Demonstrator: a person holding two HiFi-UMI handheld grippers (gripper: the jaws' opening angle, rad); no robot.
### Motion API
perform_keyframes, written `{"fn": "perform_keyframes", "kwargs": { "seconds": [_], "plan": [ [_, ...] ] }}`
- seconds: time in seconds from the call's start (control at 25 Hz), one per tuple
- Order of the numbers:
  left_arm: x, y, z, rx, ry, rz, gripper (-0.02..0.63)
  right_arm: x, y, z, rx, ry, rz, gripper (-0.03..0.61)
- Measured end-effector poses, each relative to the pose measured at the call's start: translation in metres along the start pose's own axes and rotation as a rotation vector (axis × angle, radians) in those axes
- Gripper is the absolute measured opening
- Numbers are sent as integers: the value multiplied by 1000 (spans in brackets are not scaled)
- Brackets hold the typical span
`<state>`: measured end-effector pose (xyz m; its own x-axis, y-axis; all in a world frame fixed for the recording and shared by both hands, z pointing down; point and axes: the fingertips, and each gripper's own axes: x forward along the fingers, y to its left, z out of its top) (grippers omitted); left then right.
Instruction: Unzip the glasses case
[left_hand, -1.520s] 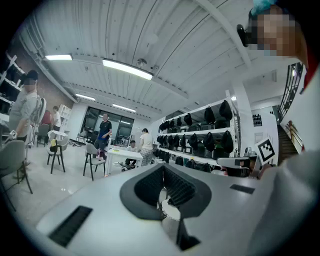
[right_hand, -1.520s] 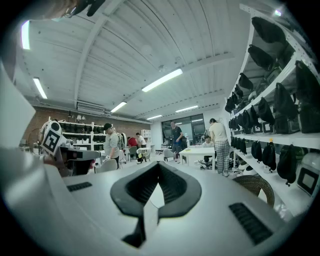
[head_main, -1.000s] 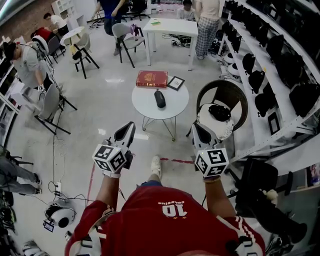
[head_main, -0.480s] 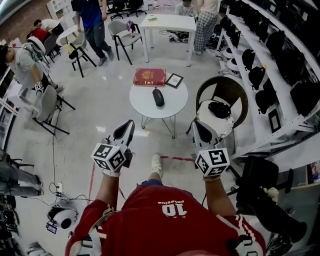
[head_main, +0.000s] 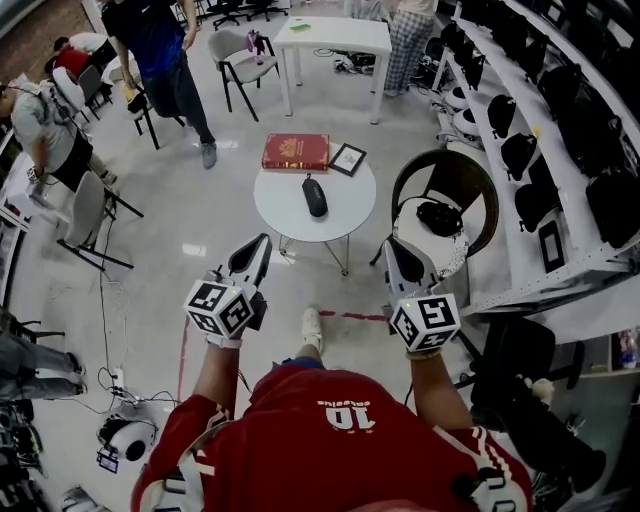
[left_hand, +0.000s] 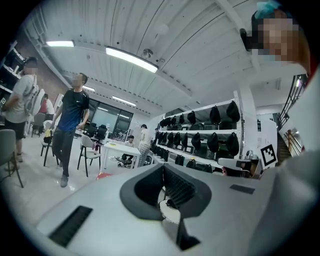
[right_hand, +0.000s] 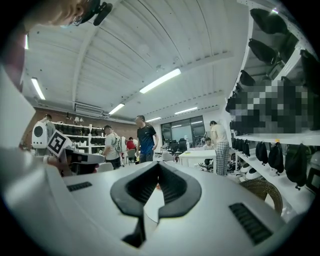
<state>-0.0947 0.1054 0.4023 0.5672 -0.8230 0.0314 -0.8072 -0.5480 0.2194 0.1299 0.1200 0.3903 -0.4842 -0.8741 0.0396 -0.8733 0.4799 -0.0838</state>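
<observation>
The black glasses case lies zipped on the round white table, ahead of me in the head view. My left gripper is held level, short of the table's near left edge, shut and empty. At the same height, to the right of the table, is my right gripper, also shut with nothing in it. In the left gripper view the jaws meet, and a small dark shape on a white disc shows below them. The right gripper view shows its jaws closed together.
A red book and a small framed picture lie at the table's far side. A round wicker chair stands right of it. Shelves of black gear run along the right. A person in blue walks at upper left.
The person in blue has walked down the room toward the left. Both grippers have moved a little forward toward the round table, still shut.
</observation>
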Motion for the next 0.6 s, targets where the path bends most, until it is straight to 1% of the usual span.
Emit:
{"fn": "perform_keyframes", "kwargs": {
  "seconds": [0.32,0.6],
  "plan": [
    [64,53,13,-34,9,-26,9,75,-26,13,-20,12,-6,15],
    [122,105,30,-46,5,-82,9,141,-43,27,-49,17,-36,15]
  ]
}}
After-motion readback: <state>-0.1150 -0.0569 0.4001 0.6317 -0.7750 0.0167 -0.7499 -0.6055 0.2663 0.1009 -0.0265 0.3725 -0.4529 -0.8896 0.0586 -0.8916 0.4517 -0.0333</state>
